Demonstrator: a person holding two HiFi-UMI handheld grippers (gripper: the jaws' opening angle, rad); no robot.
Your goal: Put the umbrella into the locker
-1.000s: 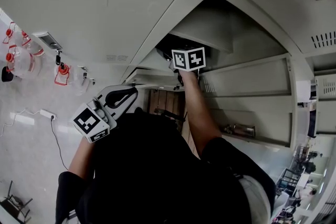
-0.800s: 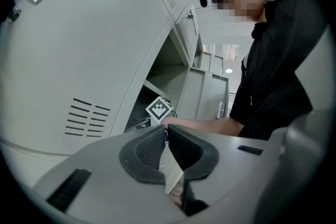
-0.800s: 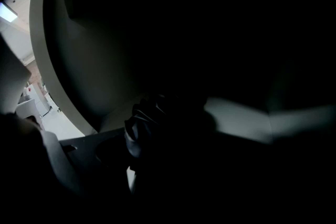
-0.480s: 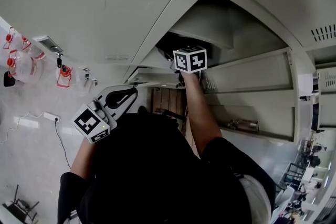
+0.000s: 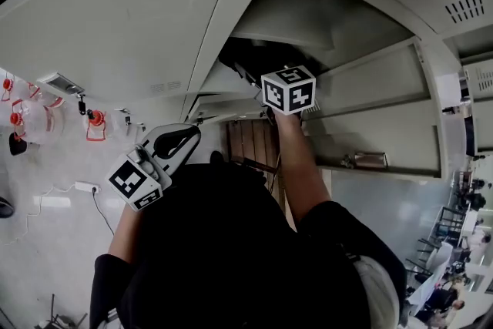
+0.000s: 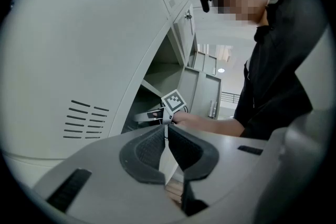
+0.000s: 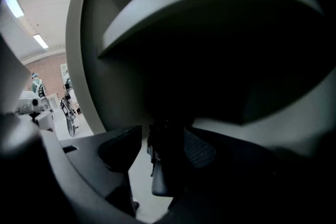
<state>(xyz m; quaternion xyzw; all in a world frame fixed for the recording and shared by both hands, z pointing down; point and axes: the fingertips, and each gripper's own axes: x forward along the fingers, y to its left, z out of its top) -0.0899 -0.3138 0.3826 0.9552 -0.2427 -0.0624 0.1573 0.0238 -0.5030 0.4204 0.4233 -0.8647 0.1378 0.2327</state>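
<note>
The dark folded umbrella (image 5: 245, 59) lies inside the open upper locker compartment (image 5: 308, 19). My right gripper (image 5: 260, 87) reaches into that compartment, its marker cube (image 5: 289, 88) at the opening. In the right gripper view the umbrella (image 7: 165, 173) lies between the wide-apart jaws of my right gripper (image 7: 163, 136). It sits close to the right pad (image 7: 199, 150), with pale shelf showing beside the left pad. These jaws have just been closing a little, and they do not clamp the umbrella. My left gripper (image 5: 191, 135) hangs lower left, its pads (image 6: 152, 147) together on nothing.
The open locker door (image 5: 115, 19) fills the upper left. Lower compartments (image 5: 370, 81) stand to the right, one holding a small object (image 5: 362, 159). Water jugs with red caps (image 5: 31, 119) and a power strip with cable (image 5: 86, 187) lie on the floor at left.
My right gripper has lifted slightly at the locker opening, its cube shifting up and right in the head view. The left gripper has stayed where it was.
</note>
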